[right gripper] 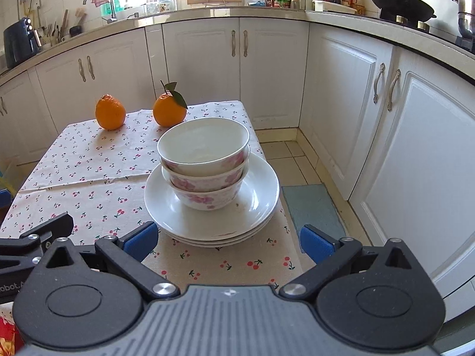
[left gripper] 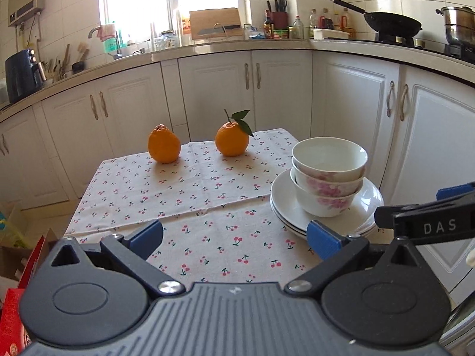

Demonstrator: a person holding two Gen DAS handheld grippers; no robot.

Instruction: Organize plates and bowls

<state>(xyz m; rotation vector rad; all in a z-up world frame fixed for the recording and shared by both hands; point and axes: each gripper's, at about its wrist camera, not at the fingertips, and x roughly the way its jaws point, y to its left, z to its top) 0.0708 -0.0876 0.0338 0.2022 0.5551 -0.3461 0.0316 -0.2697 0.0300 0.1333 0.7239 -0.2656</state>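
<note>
Three white bowls with pink flowers (right gripper: 204,160) are nested and stand on a stack of white plates (right gripper: 255,207) at the table's right near side. They also show in the left wrist view: bowls (left gripper: 329,175), plates (left gripper: 285,204). My right gripper (right gripper: 228,243) is open and empty, just short of the plates' near rim. My left gripper (left gripper: 234,237) is open and empty over the cloth, left of the plates. The right gripper's body (left gripper: 430,222) shows at the right edge of the left wrist view.
Two oranges (left gripper: 164,145) (left gripper: 232,139) sit at the far side of the cherry-print tablecloth (left gripper: 178,195). White cabinets (right gripper: 341,95) and a counter with kitchenware surround the table. A floor mat (right gripper: 311,207) lies right of the table. Boxes (left gripper: 17,267) stand at the left.
</note>
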